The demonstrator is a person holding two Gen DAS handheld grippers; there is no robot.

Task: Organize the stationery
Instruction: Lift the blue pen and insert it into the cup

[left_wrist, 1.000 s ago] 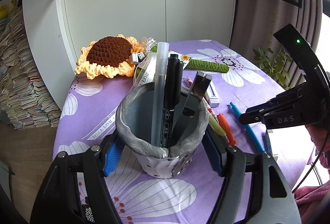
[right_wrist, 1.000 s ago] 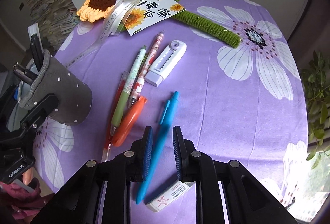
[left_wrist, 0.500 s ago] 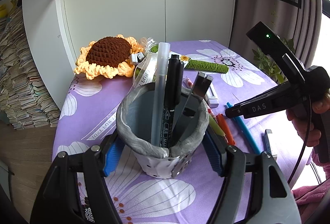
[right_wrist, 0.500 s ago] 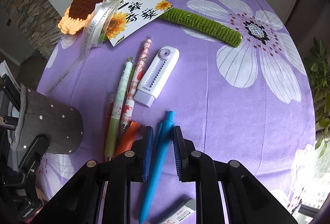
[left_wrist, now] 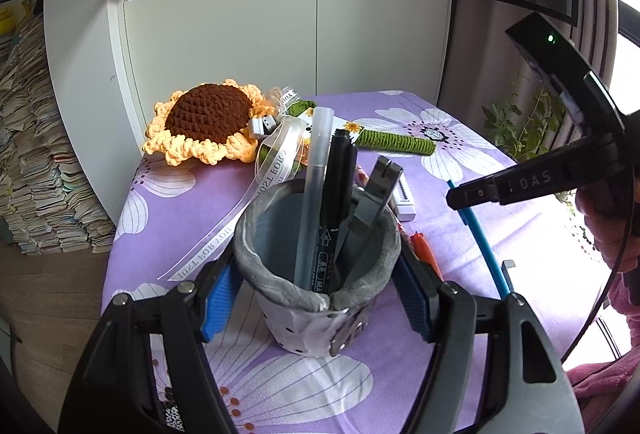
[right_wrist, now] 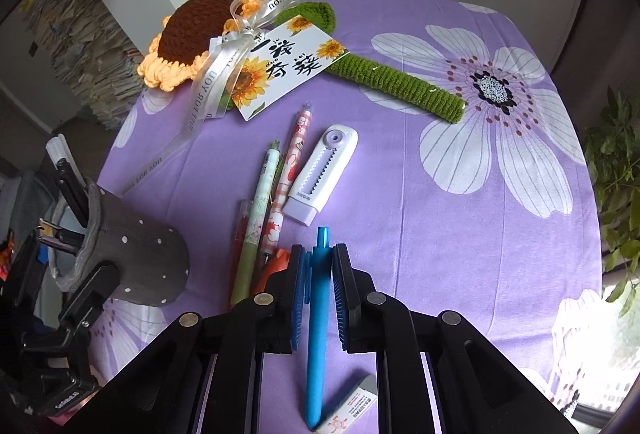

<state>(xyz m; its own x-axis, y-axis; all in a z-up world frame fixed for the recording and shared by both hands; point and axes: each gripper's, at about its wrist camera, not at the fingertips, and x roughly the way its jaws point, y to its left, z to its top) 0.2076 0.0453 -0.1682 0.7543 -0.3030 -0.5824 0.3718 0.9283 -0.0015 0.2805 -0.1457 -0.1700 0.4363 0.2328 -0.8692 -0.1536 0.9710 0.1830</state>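
Left gripper (left_wrist: 316, 298): closed on the grey dotted pen holder (left_wrist: 316, 274), blue pads pressed to both its sides; the holder is stood upright near the table's (right_wrist: 420, 218) left front corner and is filled with a translucent pen (left_wrist: 314, 194), a black marker (left_wrist: 334, 210) and a dark clip-like tool (left_wrist: 370, 202). Right gripper (right_wrist: 318, 274): jaws just closed further, now clamped on a blue pen (right_wrist: 318, 314), its clicker end pointed toward the table's middle. Loose items laid left of the blue pen: green pen (right_wrist: 256, 226), pink patterned pen (right_wrist: 290, 174), orange pen (right_wrist: 272, 266), white correction tape (right_wrist: 320, 174). An eraser (right_wrist: 352, 408) is seen at the front edge. A crocheted sunflower (right_wrist: 192, 34) with card (right_wrist: 280, 64) is laid at the back edge.
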